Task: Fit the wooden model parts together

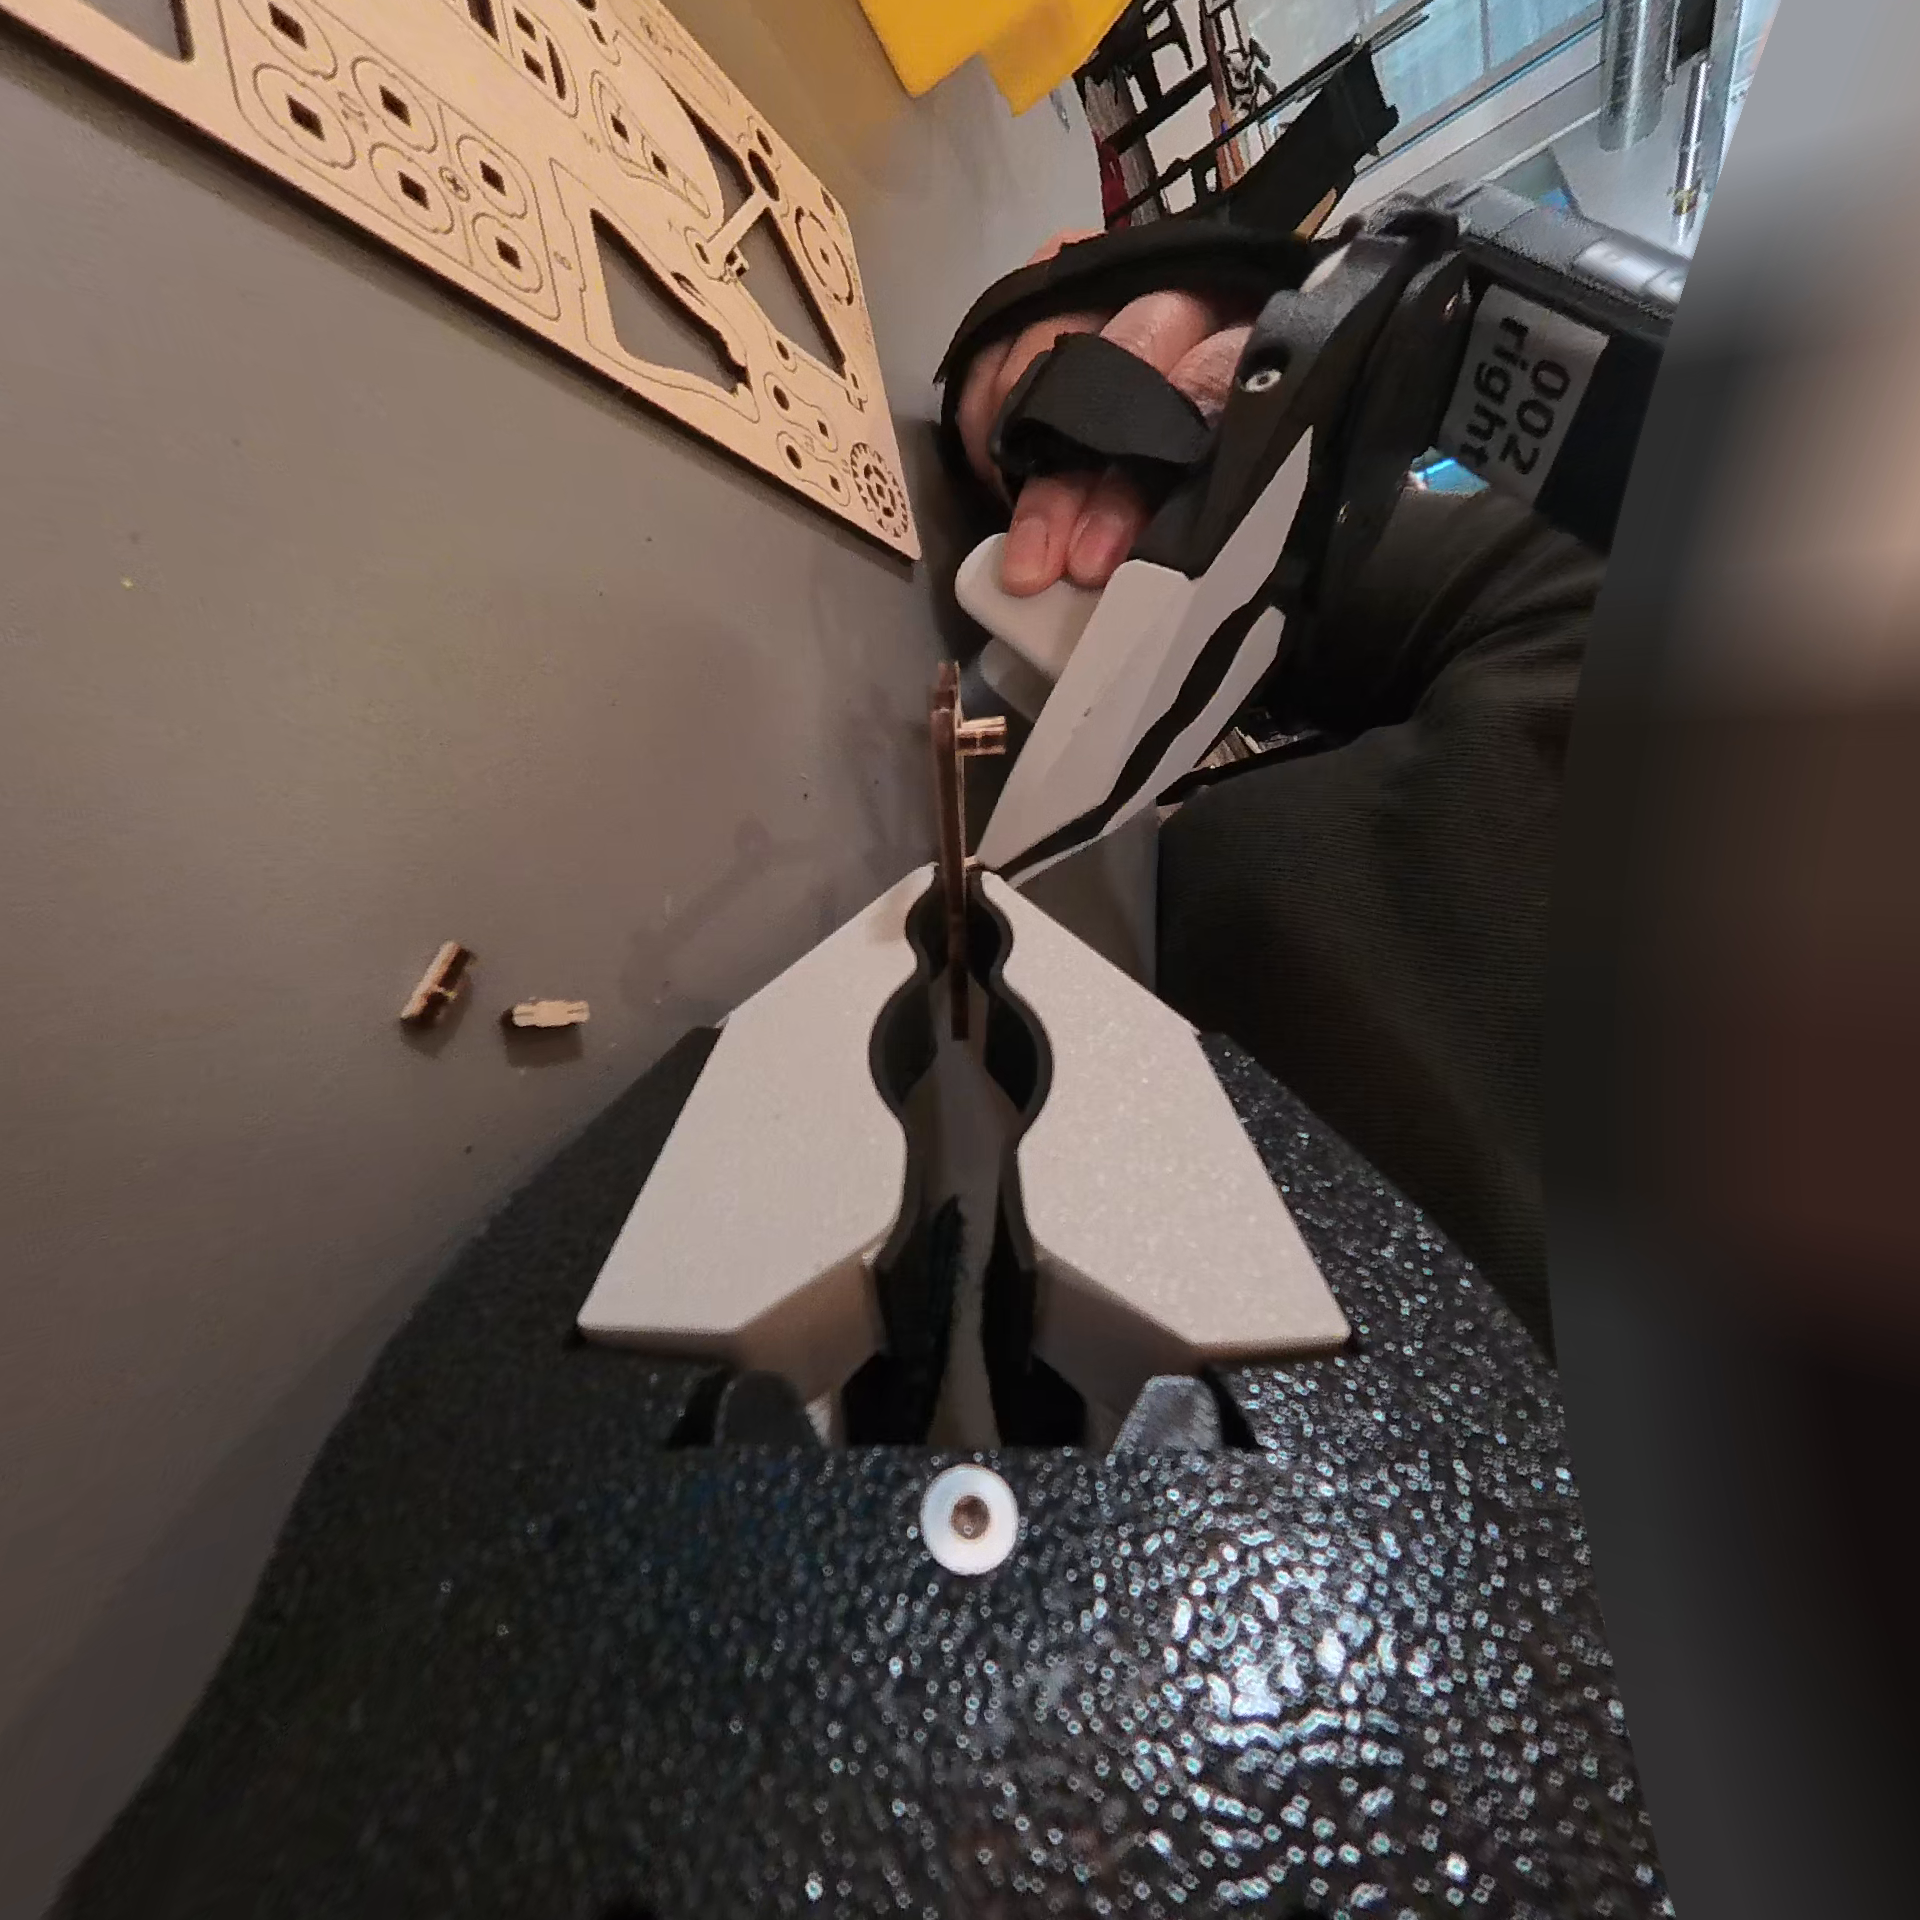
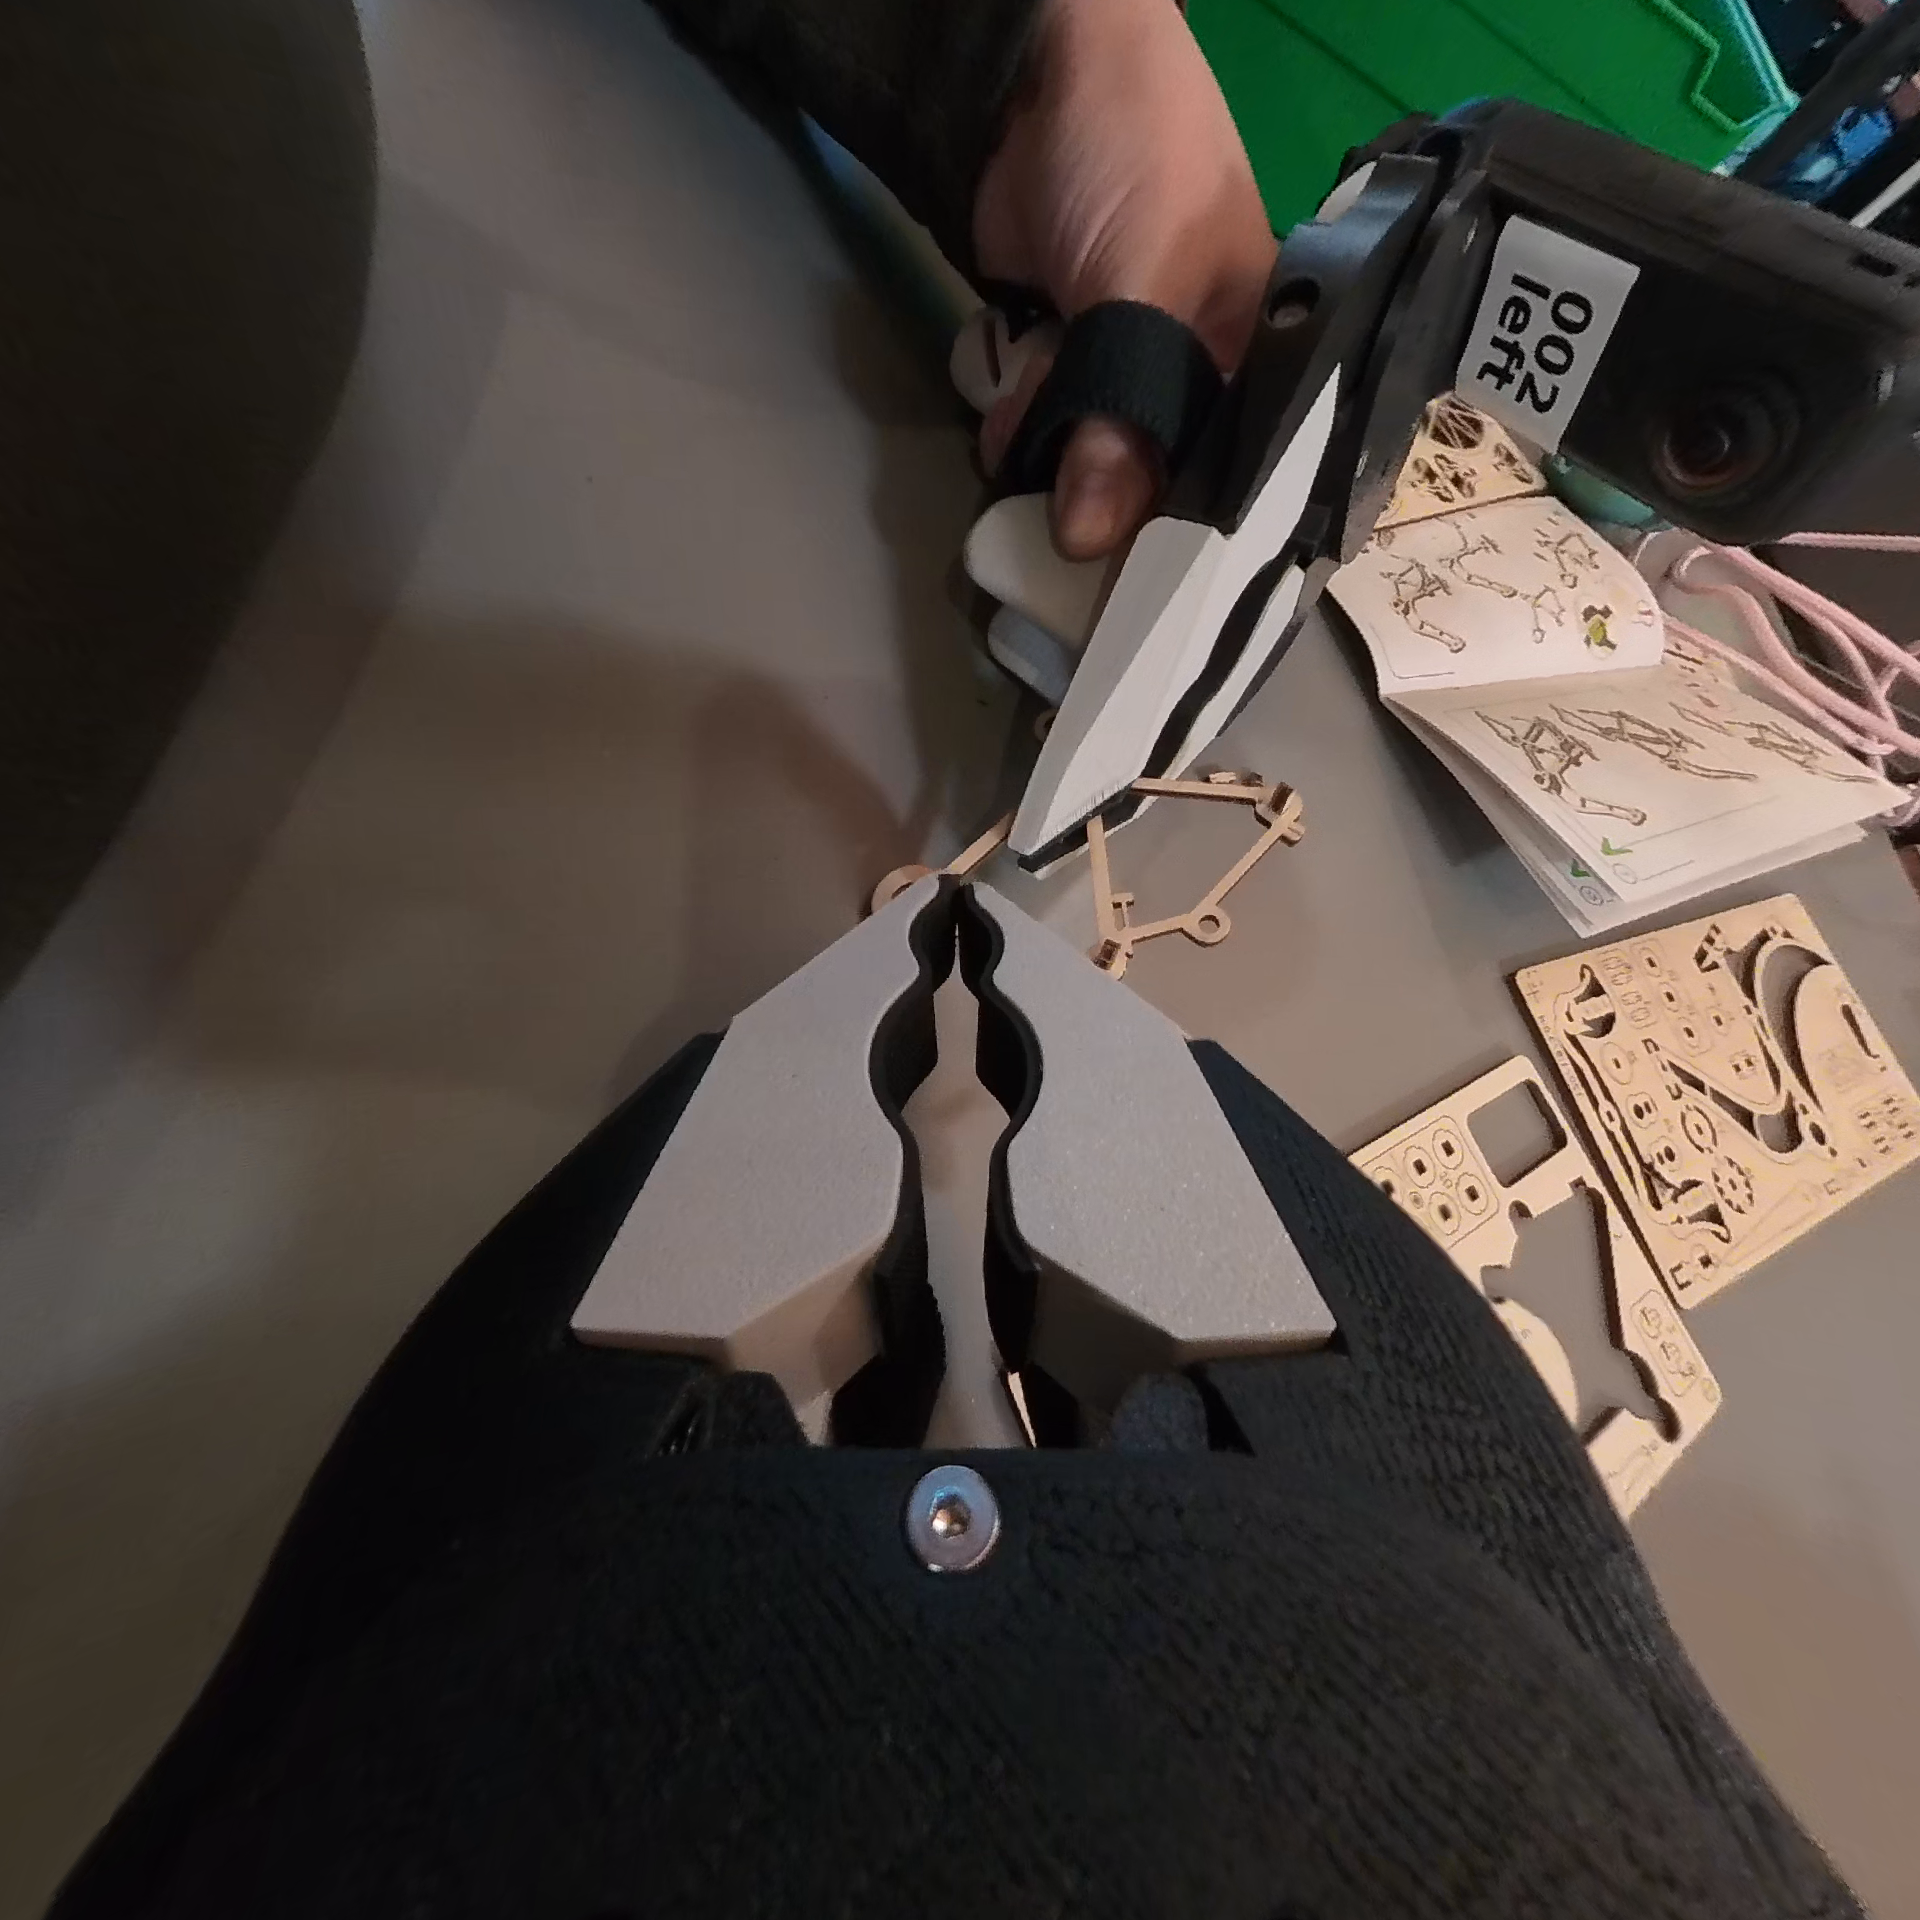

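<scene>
Your left claw (image 1: 954, 883) is closed on the wooden frame (image 1: 951, 790), a thin open frame of slim bars. In the left wrist view you see it edge-on: it stands up between the two pads, which press it from both sides, and it rises past the tips. A short peg (image 1: 982, 738) sticks out of the frame toward the right, high above the tips.

Your right claw (image 2: 956, 912) is closed too, tips together. It comes to the frame from the right side and its tips meet the frame just above the left claw's tips. A very small pale piece shows at the tips there; I cannot tell whether the pads grip it or only touch it.

In the right wrist view the frame (image 2: 1236, 883) spreads out behind and to the right of the right claw's tips, with a ring end (image 2: 896, 891) just left of them. The left claw (image 2: 1075, 868) grips the frame just beyond.

Left of the left claw, two small pegs (image 1: 436, 982) lie loose on the grey table (image 1: 312, 675). Farther ahead on the left lies a part sheet (image 1: 520, 177). Right of the right claw lie two more sheets (image 2: 1683, 1091) and, beyond them, an open booklet (image 2: 1621, 717).
</scene>
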`<state>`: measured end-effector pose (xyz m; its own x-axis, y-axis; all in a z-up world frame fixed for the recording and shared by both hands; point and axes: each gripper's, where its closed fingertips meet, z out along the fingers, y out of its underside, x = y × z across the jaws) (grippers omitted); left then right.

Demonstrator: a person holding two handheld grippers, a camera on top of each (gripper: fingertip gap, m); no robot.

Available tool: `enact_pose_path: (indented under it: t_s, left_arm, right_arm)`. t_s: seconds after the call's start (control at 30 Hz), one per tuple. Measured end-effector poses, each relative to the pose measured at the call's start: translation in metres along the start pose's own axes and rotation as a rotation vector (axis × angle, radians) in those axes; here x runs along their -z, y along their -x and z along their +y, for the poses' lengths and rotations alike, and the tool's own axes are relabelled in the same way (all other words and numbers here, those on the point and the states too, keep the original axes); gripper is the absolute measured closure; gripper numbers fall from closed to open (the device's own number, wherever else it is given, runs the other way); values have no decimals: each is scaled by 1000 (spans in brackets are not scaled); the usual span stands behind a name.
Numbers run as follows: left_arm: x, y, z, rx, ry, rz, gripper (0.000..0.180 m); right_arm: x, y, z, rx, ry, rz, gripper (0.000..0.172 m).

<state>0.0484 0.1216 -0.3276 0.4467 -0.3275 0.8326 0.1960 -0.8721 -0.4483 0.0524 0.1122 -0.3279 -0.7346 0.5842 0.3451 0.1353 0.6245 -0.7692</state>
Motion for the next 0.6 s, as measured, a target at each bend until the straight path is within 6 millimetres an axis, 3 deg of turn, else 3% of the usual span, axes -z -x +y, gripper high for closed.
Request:
enact_pose_path:
  t_s: [0.4, 0.6]
  left_arm:
    - [-1, 0, 1, -17, 2, -9, 180]
    - [-1, -1, 1, -18, 1, -3, 180]
  right_arm:
    - [-3, 0, 2, -3, 18, -3, 172]
    - [6, -5, -7, -48, -64, -4, 172]
